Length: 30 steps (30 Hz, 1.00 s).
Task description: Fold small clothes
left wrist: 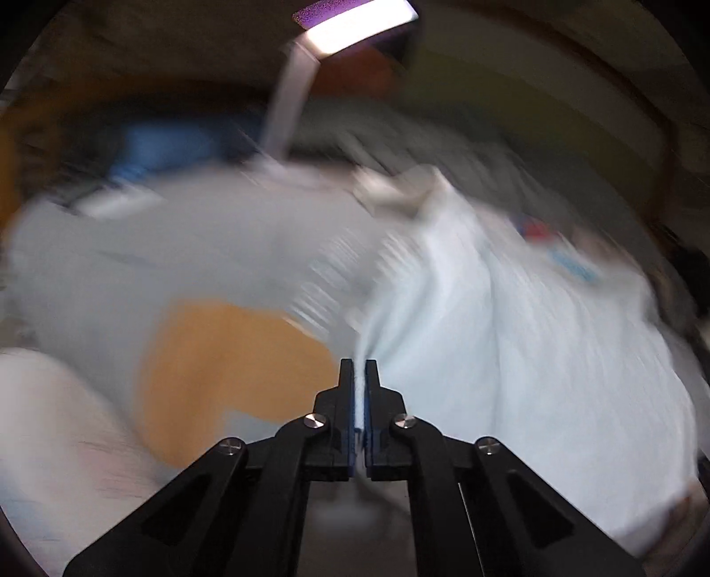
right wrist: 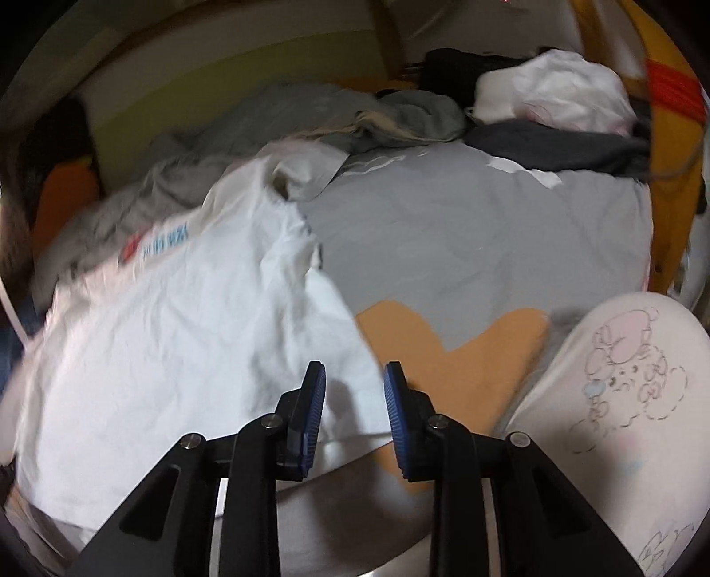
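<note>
So the shirt [right wrist: 168, 319] was spread out ahead and to the left of the right tongs [right wrist: 354, 377], lying on the bedsheet [right wrist: 488, 231], with its near corner sitting right between the two fingers. A patch [right wrist: 457, 350] on the sheet was just ahead and to the right of those tongs, and a knee [right wrist: 621, 399] was further right. Way behind, past the sheet, there was a heap of clothes [right wrist: 377, 115], and a bag [right wrist: 554, 93] sat behind that to the right. From the left tongs [left wrist: 359, 368], the shirt [left wrist: 510, 333] ran ahead and right, its edge pinched between the fingers, with a lamp [left wrist: 350, 26] far behind.
</note>
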Tool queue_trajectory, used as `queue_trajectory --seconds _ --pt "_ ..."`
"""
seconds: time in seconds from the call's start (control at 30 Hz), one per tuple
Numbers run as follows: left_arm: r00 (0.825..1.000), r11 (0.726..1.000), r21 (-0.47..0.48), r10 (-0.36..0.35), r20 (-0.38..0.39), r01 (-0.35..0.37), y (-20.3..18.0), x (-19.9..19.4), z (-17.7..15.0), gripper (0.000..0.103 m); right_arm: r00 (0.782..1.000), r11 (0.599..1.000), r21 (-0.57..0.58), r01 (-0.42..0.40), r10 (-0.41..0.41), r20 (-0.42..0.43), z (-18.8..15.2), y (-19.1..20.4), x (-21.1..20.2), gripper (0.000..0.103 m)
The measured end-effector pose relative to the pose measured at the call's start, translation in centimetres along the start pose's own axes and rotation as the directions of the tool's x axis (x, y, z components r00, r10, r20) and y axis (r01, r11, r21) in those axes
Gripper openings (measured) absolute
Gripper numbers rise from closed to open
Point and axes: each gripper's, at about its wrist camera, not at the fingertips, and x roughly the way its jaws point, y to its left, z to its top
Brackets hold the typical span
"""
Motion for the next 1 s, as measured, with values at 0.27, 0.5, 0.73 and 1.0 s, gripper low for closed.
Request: queue_trajectory --seconds 0.27,0.5,0.73,1.0 --pt "0.997 0.996 0.055 0.072 -0.015 -0.071 -0.1 0.2 -0.3 0.003 0.992 0.985 -0.116 -0.127 0.126 -0.017 -0.3 2.1 -0.4 0.028" --pt "0.984 0.989 0.038 0.149 -0.093 -0.146 0.3 2.2 -1.5 0.003 0.996 0.998 -0.068 0.005 -0.011 -0.086 -0.5 1.0 1.9 0.028" --pt "0.984 0.99 0.024 0.144 -0.107 -0.142 0.5 2.6 -1.6 0.003 0.99 0.999 0.018 -0.029 0.031 -0.136 -0.1 -0.5 3.2 0.05" --pt "0.979 0.983 0.073 0.175 -0.102 -0.168 -0.5 2.6 -1.9 0.003 0.953 0.984 -0.084 0.155 -0.126 0.276 0.2 1.5 -3.4 0.002"
